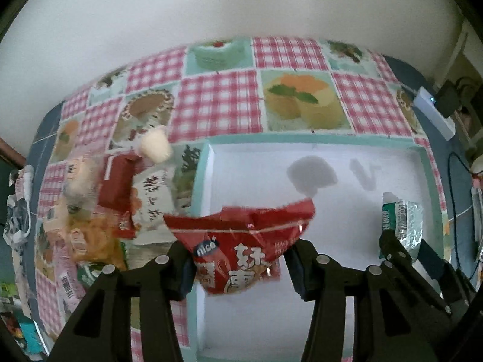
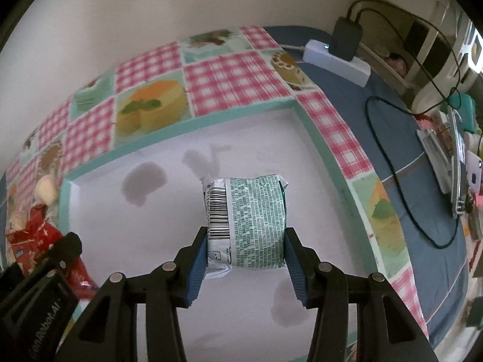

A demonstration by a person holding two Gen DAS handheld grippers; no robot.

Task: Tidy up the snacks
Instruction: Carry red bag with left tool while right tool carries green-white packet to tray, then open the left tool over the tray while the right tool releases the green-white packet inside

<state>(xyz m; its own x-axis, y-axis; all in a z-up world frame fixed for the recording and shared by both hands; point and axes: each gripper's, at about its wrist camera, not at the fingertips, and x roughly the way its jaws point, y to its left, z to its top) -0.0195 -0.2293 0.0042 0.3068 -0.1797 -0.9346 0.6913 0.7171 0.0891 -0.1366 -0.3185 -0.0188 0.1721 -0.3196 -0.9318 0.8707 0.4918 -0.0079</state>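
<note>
Left gripper (image 1: 238, 259) spread wide around a red snack bag (image 1: 238, 241), left finger touching it, right one apart; grip uncertain. Right gripper (image 2: 246, 259) clamped on a green-printed silver packet (image 2: 250, 223), held over the white tray (image 2: 99, 163). More snacks heaped (image 1: 114, 199) left of the left gripper on the checkered tabletop (image 1: 217, 102).

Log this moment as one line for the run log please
left gripper: holds red packet over tray | right gripper: holds green packet over tray | snack pile: beside tray
</note>
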